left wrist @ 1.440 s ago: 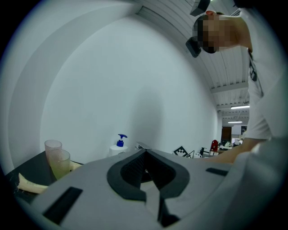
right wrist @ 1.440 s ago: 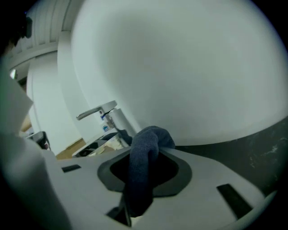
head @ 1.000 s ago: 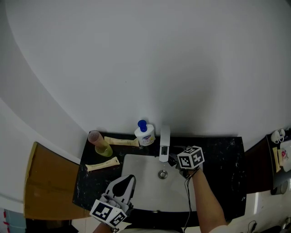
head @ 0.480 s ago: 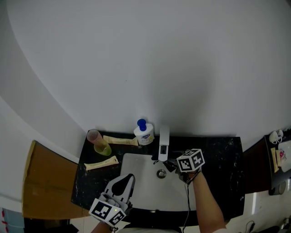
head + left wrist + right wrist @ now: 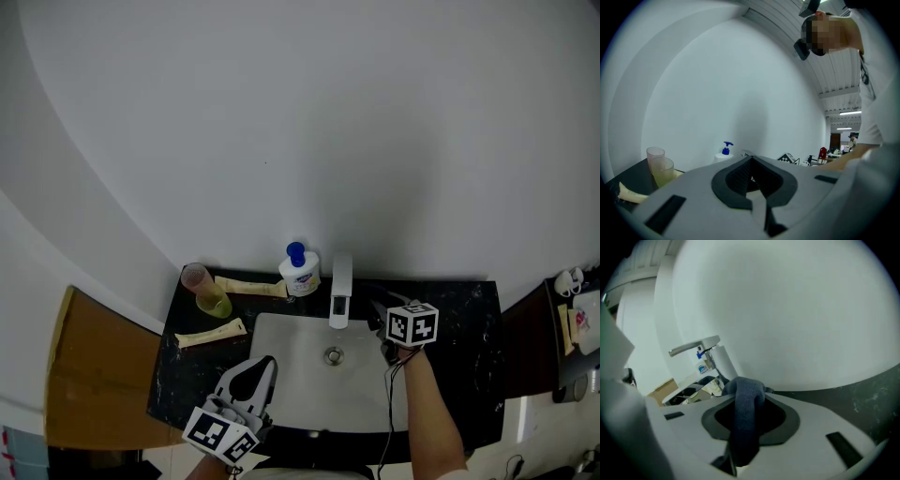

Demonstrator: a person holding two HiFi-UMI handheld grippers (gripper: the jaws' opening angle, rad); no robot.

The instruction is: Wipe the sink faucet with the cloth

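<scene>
Cloth pinched just right of faucet.
Faucet (image 5: 340, 289) stands mid back edge of sink (image 5: 361, 394), spout running lengthwise from the wall out over the basin. Right gripper (image 5: 382, 317) nips dark cloth (image 5: 745, 413) at sink's back right corner, clear of faucet. Left gripper (image 5: 255, 370) pressed together, empty, at front left edge.

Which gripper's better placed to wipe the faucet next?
Right. The right gripper is shut on the cloth and sits just beside the faucet; the left gripper is shut, empty, at the sink's near edge.
</scene>
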